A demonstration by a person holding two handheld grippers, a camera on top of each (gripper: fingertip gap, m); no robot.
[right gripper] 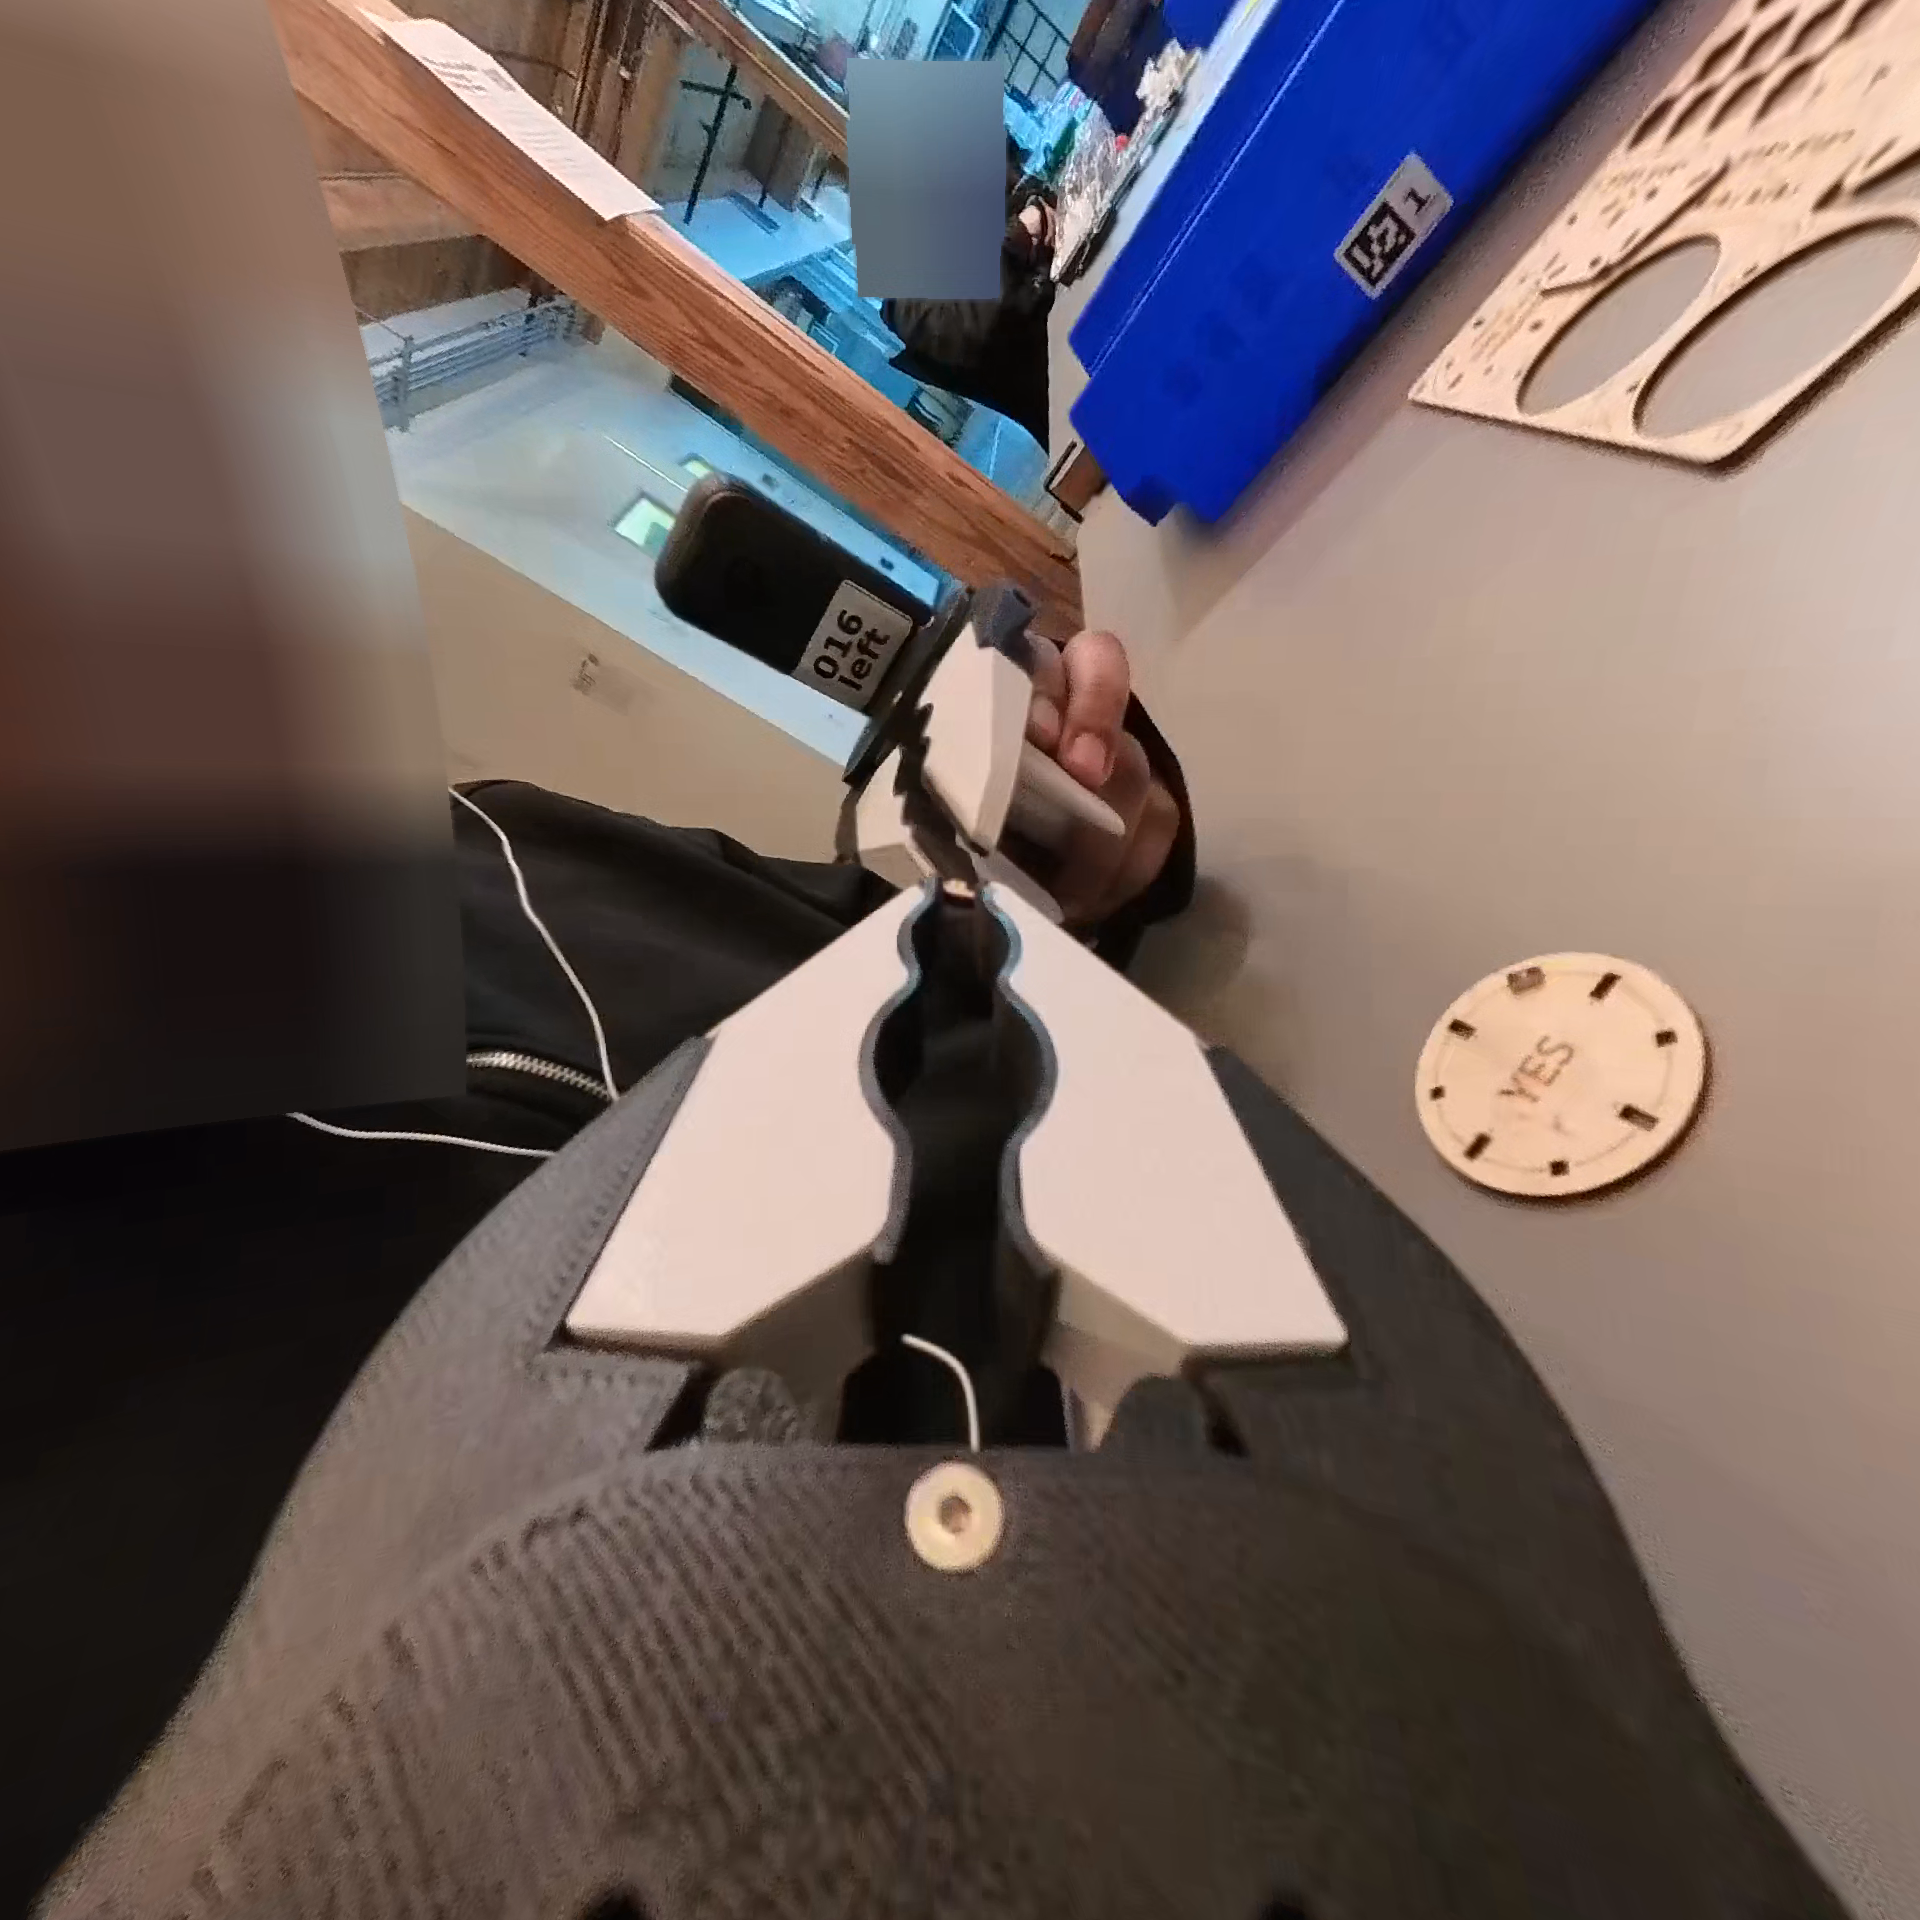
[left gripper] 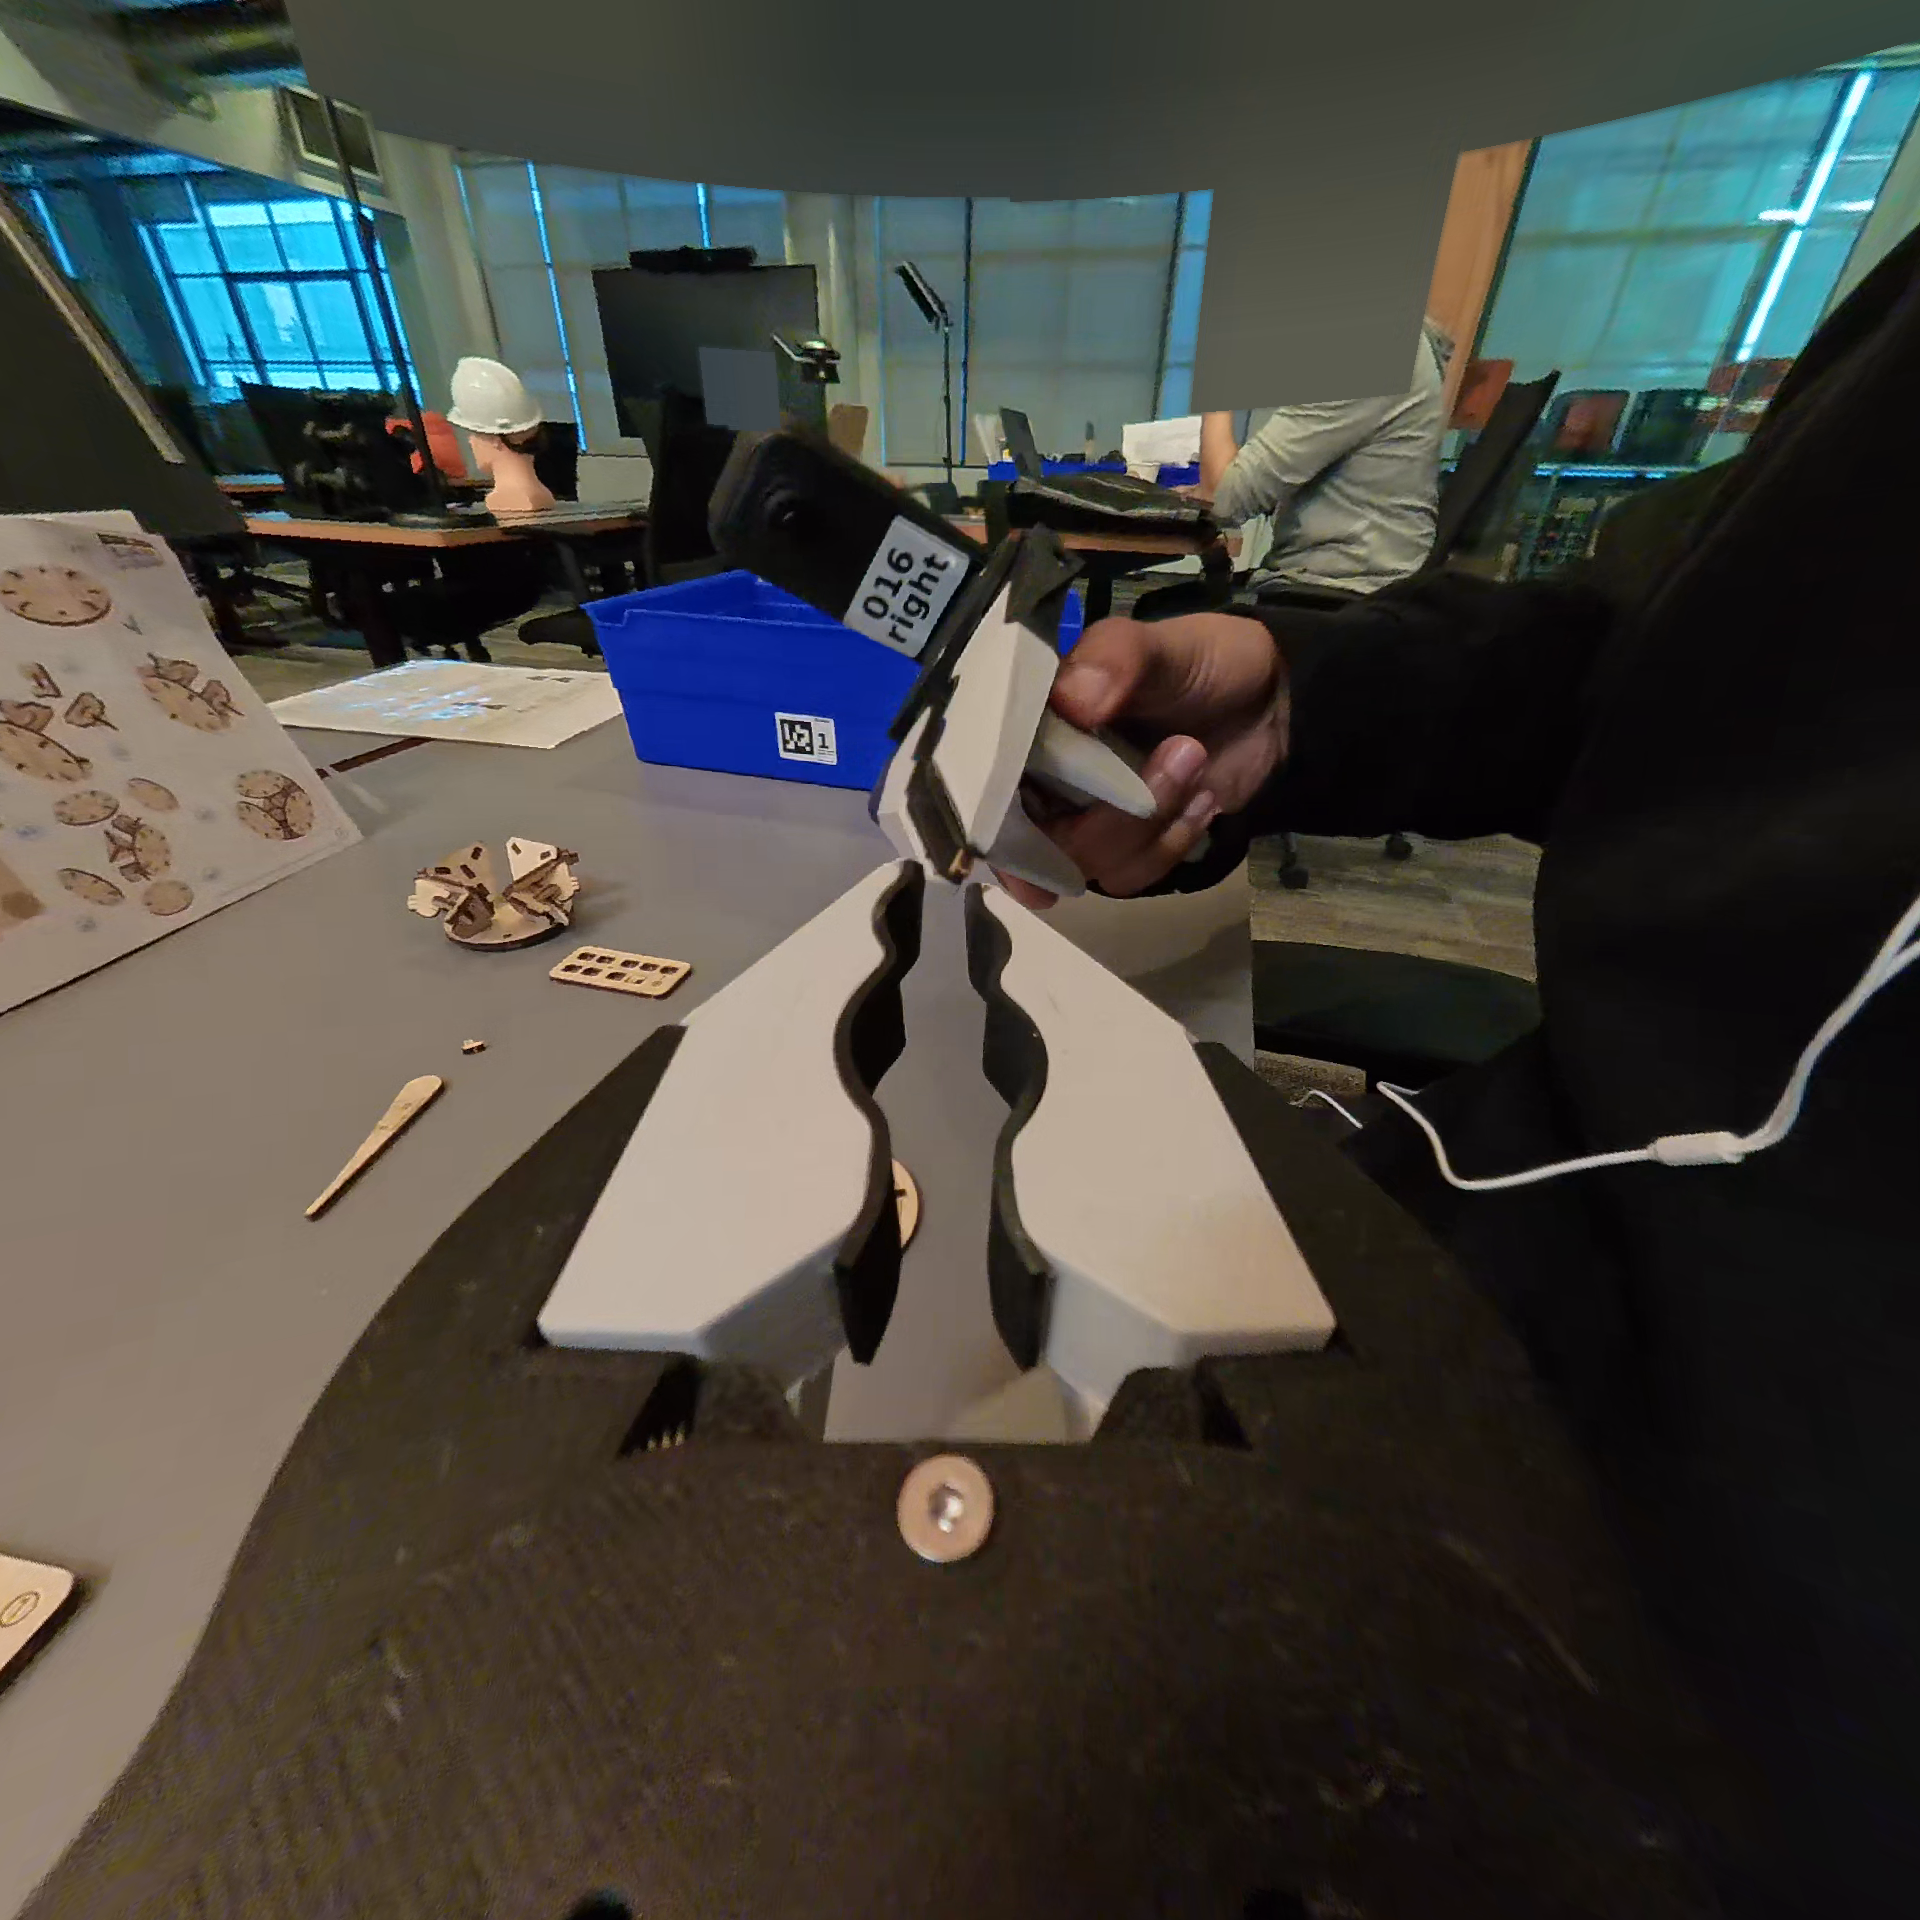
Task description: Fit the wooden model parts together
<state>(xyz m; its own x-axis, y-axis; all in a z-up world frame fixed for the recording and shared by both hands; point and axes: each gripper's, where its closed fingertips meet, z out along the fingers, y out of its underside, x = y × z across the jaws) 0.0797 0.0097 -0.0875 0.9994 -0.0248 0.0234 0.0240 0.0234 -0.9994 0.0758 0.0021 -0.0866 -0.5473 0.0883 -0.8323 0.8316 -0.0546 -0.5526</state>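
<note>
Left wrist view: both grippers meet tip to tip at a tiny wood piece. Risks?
The small wooden piece sits at the very tips of the right gripper; a slip likely drops it.
It hangs near the table edge, so it could fall to the floor.
The left gripper crowds it; a nudge might knock it loose.

A blue bin [left gripper: 748,686] is sitting on the grey table [left gripper: 260,1143] with a white sticker on its side; a little wooden model [left gripper: 497,896] is resting near a small wooden card with holes [left gripper: 619,971]; a thin wooden stick [left gripper: 374,1143] is lying closer in; a picture sheet [left gripper: 114,727] is leaning at the left; a round wooden disc [right gripper: 1558,1081] is lying flat; a wooden sheet with round holes [right gripper: 1704,270] is lying beside the bin; a white hard hat [left gripper: 492,395] is sitting on a dummy head far back.
</note>
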